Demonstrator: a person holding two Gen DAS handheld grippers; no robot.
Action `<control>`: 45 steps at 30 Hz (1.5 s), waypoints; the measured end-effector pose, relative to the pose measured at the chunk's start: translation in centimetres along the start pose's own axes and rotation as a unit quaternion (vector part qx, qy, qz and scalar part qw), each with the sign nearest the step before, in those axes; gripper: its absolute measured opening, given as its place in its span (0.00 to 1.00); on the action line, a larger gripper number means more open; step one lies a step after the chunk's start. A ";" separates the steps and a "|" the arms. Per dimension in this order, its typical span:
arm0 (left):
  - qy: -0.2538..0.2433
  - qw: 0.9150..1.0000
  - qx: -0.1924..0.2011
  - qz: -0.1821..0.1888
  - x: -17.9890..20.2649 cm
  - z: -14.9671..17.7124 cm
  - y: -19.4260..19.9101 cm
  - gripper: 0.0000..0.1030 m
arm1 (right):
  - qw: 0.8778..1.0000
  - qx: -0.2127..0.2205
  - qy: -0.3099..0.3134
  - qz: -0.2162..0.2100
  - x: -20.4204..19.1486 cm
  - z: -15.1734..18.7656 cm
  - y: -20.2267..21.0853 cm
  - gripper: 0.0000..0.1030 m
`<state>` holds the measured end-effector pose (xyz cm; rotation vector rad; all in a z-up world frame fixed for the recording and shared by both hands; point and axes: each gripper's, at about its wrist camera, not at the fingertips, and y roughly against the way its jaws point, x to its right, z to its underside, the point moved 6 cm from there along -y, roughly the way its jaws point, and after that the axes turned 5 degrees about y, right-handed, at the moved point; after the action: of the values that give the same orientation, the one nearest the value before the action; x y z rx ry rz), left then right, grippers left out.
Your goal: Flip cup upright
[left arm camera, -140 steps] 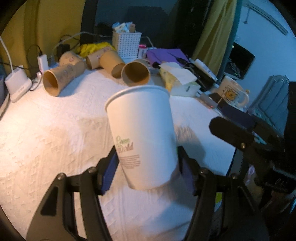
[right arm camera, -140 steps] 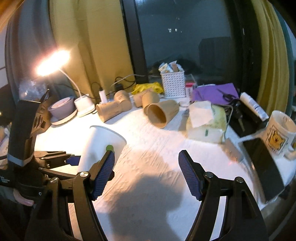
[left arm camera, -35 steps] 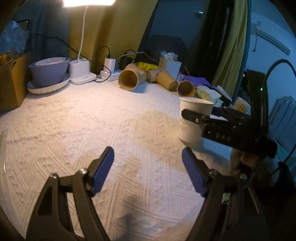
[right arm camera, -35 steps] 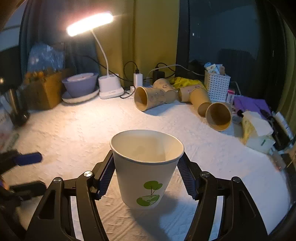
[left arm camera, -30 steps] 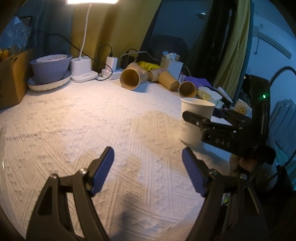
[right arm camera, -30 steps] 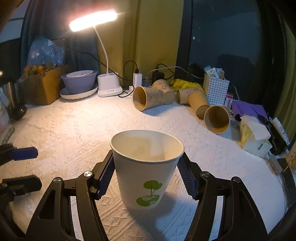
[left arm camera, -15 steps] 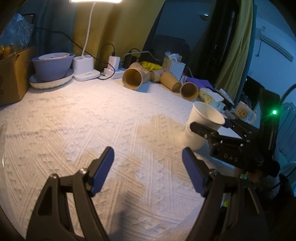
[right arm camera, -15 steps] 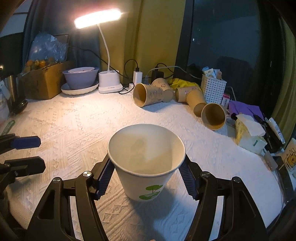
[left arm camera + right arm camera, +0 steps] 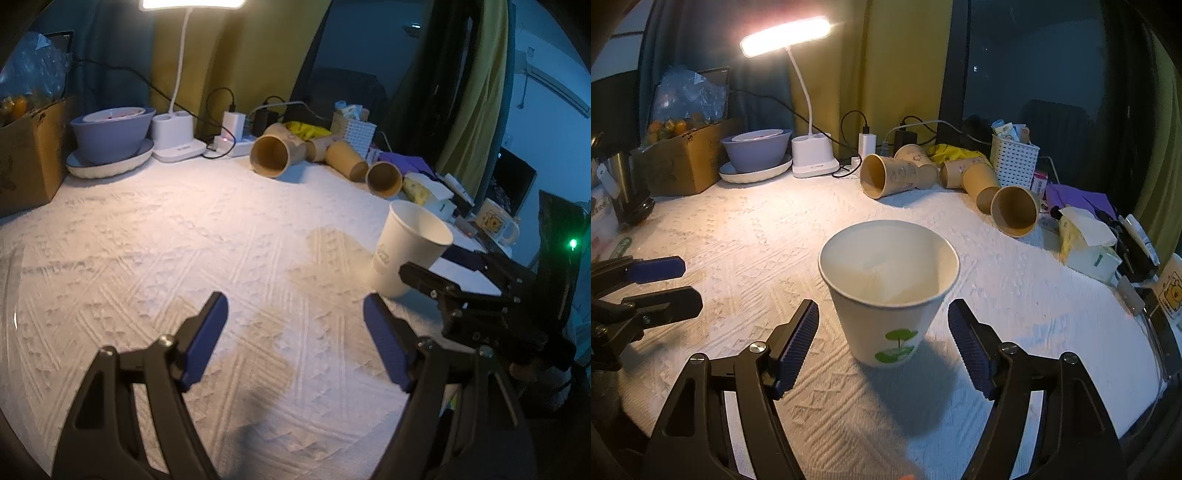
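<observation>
A white paper cup with a green tree logo [image 9: 890, 295] stands upright, mouth up, on the white textured tablecloth [image 9: 757, 240]. My right gripper [image 9: 882, 343] is open, its blue pads on either side of the cup's base and apart from it. The cup also shows in the left wrist view [image 9: 406, 251], at the right, with the right gripper [image 9: 458, 273] just behind it. My left gripper [image 9: 295, 343] is open and empty over bare cloth, to the left of the cup.
Several brown paper cups [image 9: 890, 177] lie on their sides at the back. A lit desk lamp [image 9: 809, 96], a purple bowl [image 9: 757, 147], a cardboard box [image 9: 683, 158], a white basket [image 9: 1014, 158], a tissue pack [image 9: 1086, 240] and a mug [image 9: 495, 221] ring the table.
My right gripper has opened and drawn back a little from the cup, which now stands free on the cloth. My left gripper has stayed open and nearly still.
</observation>
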<state>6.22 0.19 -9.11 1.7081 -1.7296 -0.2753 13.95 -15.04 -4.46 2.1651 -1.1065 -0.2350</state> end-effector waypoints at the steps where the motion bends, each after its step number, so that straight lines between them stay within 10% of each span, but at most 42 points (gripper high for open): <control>1: 0.000 1.000 0.001 -0.001 0.1 -0.1 0.1 0.75 | 1.000 0.000 -0.002 -0.001 0.0 0.1 0.1 0.73; 45: -0.086 0.985 0.135 0.066 9.3 -5.5 9.7 0.78 | 0.992 0.115 -0.013 0.042 2.4 -4.6 14.4 0.73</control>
<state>2.57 -5.76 3.63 1.7913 -2.0759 -0.1350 8.17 -20.47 8.60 2.3151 -1.2917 -0.1021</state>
